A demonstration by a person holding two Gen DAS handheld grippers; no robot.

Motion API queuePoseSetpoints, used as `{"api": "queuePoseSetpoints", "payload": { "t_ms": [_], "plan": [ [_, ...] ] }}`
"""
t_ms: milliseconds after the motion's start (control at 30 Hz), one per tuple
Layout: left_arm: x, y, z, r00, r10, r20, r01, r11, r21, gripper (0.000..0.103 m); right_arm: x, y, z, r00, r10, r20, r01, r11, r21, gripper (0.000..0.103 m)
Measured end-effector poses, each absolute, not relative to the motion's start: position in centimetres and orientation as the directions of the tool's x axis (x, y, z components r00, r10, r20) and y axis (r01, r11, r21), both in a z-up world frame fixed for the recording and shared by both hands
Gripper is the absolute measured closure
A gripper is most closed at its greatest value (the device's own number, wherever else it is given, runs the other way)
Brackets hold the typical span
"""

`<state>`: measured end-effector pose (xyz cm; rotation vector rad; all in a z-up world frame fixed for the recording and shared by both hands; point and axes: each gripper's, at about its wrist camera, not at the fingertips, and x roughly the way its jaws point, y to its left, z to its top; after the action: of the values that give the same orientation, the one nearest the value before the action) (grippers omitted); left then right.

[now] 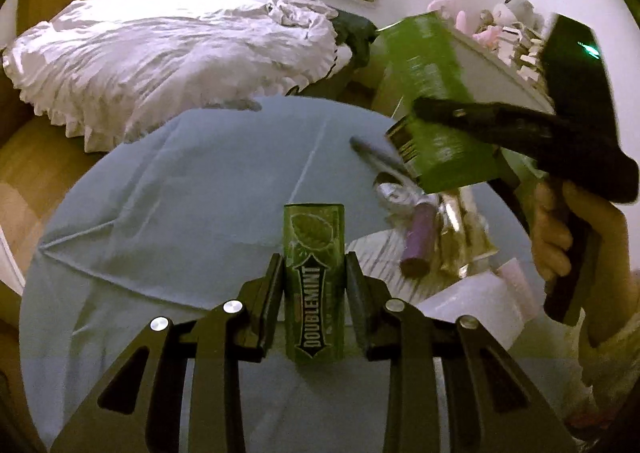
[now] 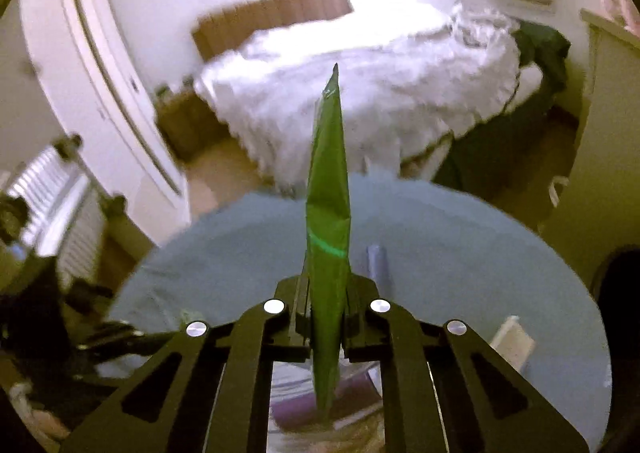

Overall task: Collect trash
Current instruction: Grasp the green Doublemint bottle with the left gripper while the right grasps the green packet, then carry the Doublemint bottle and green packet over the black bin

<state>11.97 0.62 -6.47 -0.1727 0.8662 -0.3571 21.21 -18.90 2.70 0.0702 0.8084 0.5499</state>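
**Both grippers holding green packaging over the round table**

The left gripper [image 1: 314,281] is clamped on a green Doublemint gum pack [image 1: 314,277], its pads pressing the pack's two long sides; the pack stands upright, held above the round table [image 1: 160,213] with its blue cloth. The right gripper [image 2: 326,317] is clenched on a flattened green carton [image 2: 328,213], seen edge-on from its own camera and held above the table's far right edge in the left view. Under the carton, near the table's right edge, lie a dark pen [image 1: 374,155], crumpled foil [image 1: 394,193], a purple tube [image 1: 420,241] and a clear wrapper [image 1: 464,237]. A bed [image 1: 160,65] stands beyond the table.
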Motion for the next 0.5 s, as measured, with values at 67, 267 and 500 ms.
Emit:
{"api": "queuePoseSetpoints", "payload": {
  "t_ms": [67,267,500],
  "plan": [
    [12.0,-0.1,-5.7,0.601,-0.384,-0.701,0.248,0.923,-0.293,0.072,19.6,-20.8,4.4,0.597,0.532,-0.6,-0.456,0.841,0.291,0.092],
    [12.8,-3.8,-2.5,0.629,-0.441,-0.64,0.319,0.897,-0.305,0.072,14.3,-29.0,8.5,0.734,0.533,-0.42,-0.437,0.845,0.309,0.092],
    [14.3,-9.6,0.1,0.604,-0.535,-0.591,0.413,0.844,-0.342,0.072,10.6,-39.5,8.9,0.842,0.431,-0.325,-0.324,0.885,0.333,0.092]
  ]
}}
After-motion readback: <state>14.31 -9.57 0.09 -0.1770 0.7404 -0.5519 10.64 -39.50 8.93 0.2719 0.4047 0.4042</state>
